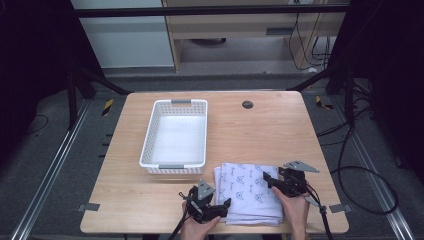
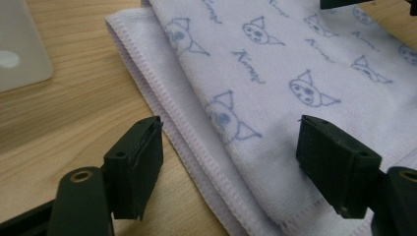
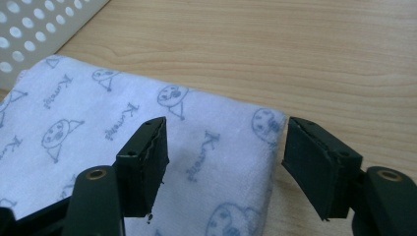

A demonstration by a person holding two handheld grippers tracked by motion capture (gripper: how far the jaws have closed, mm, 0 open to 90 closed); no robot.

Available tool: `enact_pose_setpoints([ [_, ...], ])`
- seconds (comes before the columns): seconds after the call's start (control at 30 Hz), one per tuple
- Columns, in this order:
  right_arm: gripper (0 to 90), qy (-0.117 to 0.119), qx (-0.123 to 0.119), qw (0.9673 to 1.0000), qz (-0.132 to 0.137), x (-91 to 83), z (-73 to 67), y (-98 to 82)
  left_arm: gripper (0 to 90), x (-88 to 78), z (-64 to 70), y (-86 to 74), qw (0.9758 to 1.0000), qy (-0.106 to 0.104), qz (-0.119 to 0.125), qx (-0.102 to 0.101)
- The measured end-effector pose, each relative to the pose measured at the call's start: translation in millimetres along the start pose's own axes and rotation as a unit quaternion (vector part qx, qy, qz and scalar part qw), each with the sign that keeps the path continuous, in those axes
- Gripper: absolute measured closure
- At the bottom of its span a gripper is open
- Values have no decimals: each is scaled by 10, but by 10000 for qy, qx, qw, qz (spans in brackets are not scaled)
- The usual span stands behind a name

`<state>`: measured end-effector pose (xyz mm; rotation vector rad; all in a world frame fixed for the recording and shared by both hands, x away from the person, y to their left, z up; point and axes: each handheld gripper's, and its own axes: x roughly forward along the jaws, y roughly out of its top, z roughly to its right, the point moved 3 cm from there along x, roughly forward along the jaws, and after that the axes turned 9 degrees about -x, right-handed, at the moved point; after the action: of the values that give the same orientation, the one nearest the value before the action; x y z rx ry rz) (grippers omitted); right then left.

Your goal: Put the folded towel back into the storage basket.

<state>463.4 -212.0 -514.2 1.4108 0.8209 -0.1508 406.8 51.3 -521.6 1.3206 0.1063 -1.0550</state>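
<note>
left hand (image 1: 197, 227) low at near edge, its gripper (image 1: 223, 205) pointing right, jaws wide apart, nothing clamped | right hand (image 1: 295, 210) beside it, its gripper (image 1: 266, 179) pointing left and away, jaws parted, nothing gripped

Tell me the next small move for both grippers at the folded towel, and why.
Probably lower both a little and close on the towel's edges. The folded towel lies flat on the table. The left gripper straddles its stitched near-left edge and the right gripper its right corner, both with open jaws and no pad pressing cloth. The empty white basket behind looks the likely destination.
</note>
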Motion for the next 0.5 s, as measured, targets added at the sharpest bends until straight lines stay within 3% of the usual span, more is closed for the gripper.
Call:
enact_pose_setpoints([
  [0.27, 335, 90, 55, 9999, -109, 47, -8, -67, 237, 47, 24, -24, 9999, -32, -101, 22],
  [0.5, 354, 119, 101, 9996, -234, 82, -16, -79, 230, 91, 87, -9, 9996, 62, -205, 205],
])
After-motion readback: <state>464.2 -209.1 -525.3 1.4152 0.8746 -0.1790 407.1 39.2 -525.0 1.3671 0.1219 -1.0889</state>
